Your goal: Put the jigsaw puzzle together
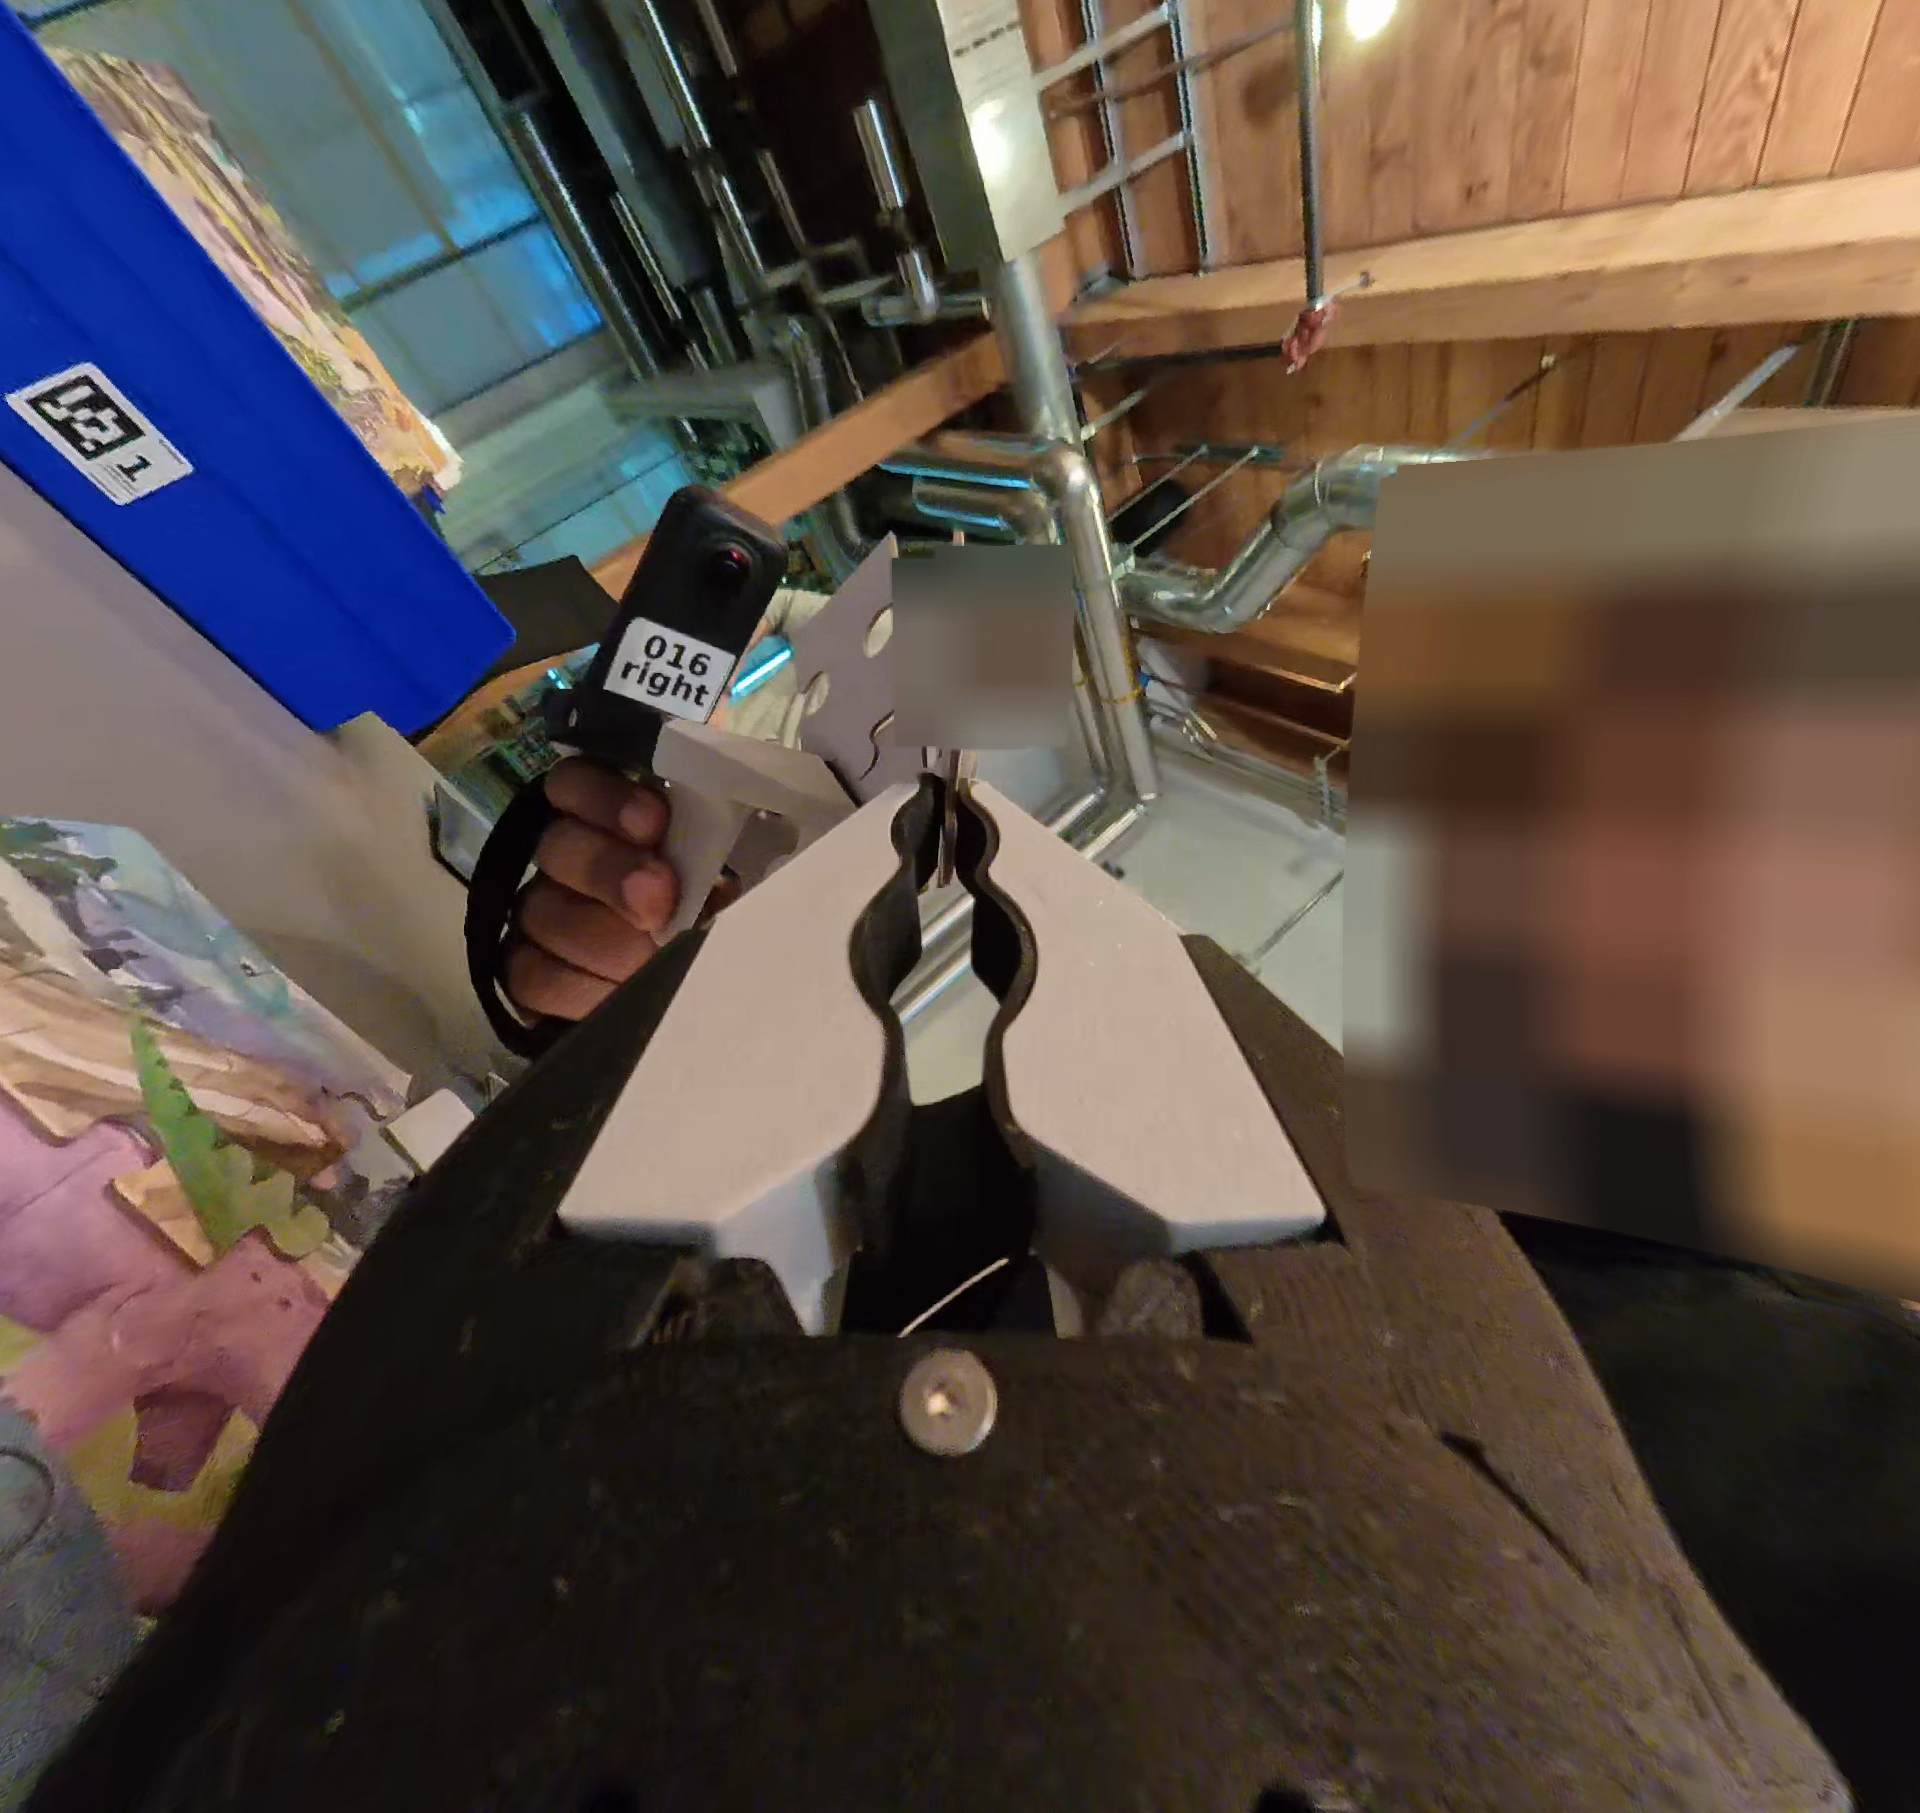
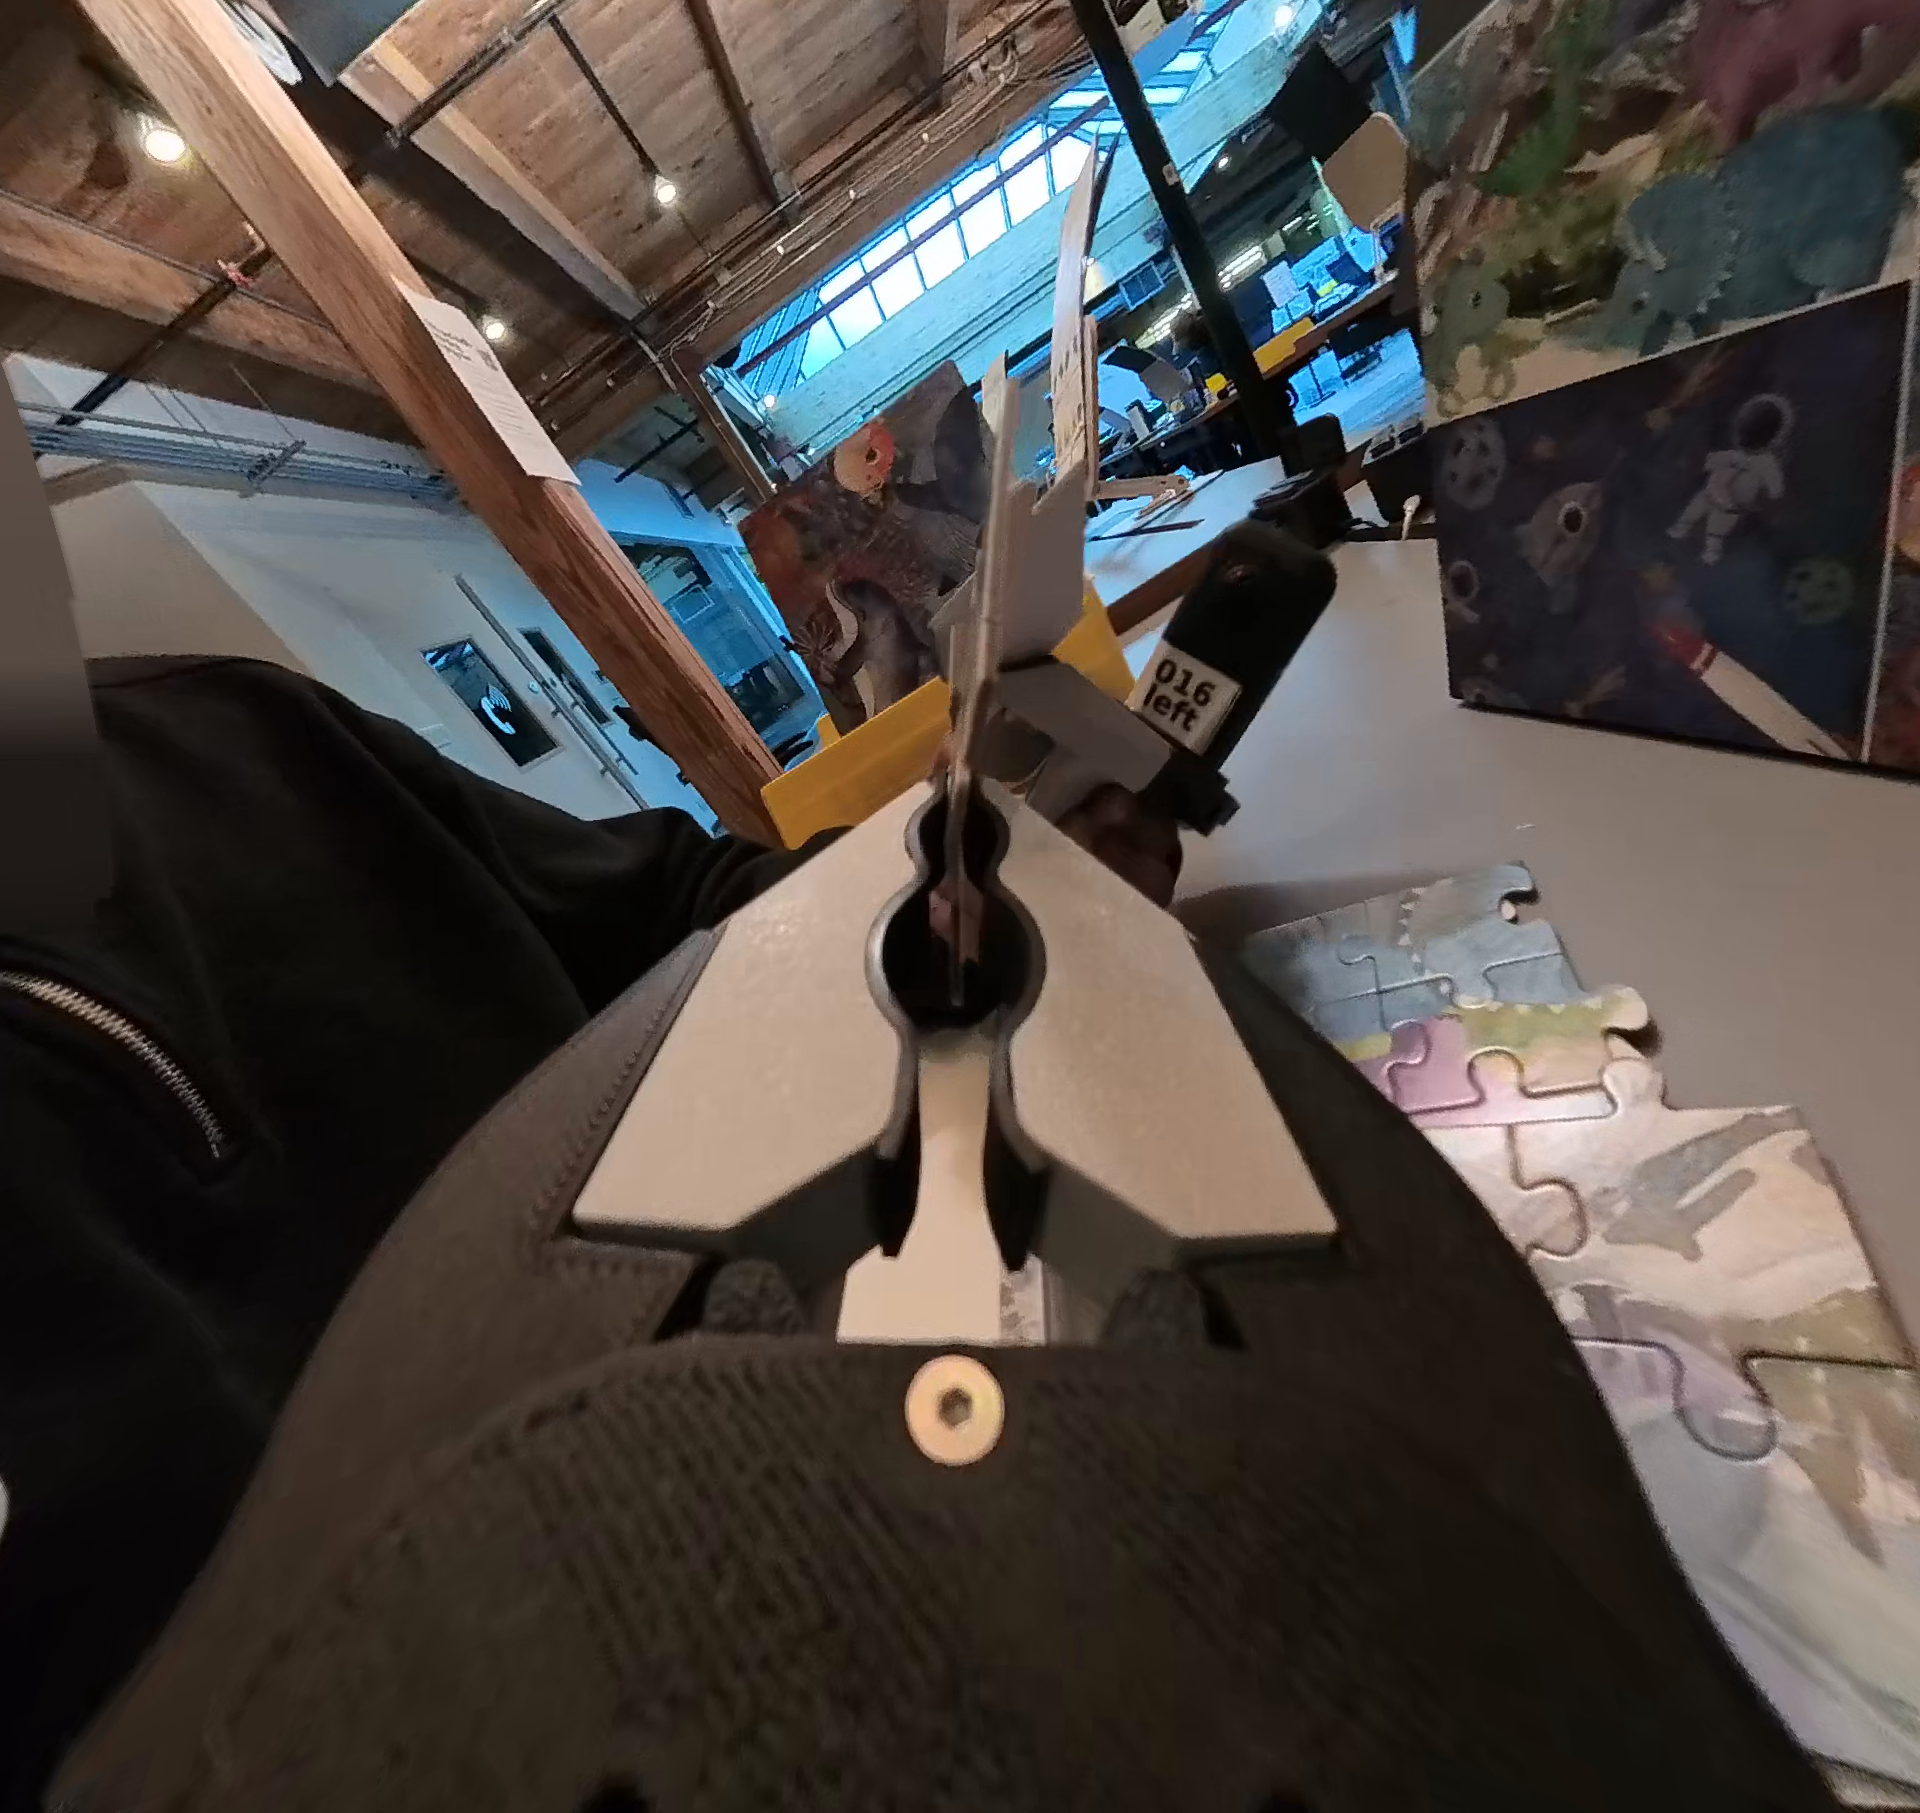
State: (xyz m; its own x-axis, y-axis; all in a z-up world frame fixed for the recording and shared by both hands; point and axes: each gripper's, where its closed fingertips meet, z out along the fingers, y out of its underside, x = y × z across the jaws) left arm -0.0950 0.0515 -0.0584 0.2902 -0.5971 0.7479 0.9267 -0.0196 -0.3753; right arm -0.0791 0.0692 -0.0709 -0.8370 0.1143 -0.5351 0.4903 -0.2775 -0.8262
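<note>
A partly joined jigsaw puzzle point(image 2: 1621, 1181), in pale pastel blues, pinks and greens, is seen flat on the grey desk point(image 2: 1455, 807). Above it, a loose puzzle piece point(image 2: 1003, 558) is held upright in the air, its grey back showing. The right gripper point(image 2: 961, 828) is clamped on its edge; the left gripper point(image 1: 940, 807) is closed on a thin piece too, apparently the same one. A mid-air handover or turning is judged underway; next, one gripper must be released and the piece laid face up.
</note>
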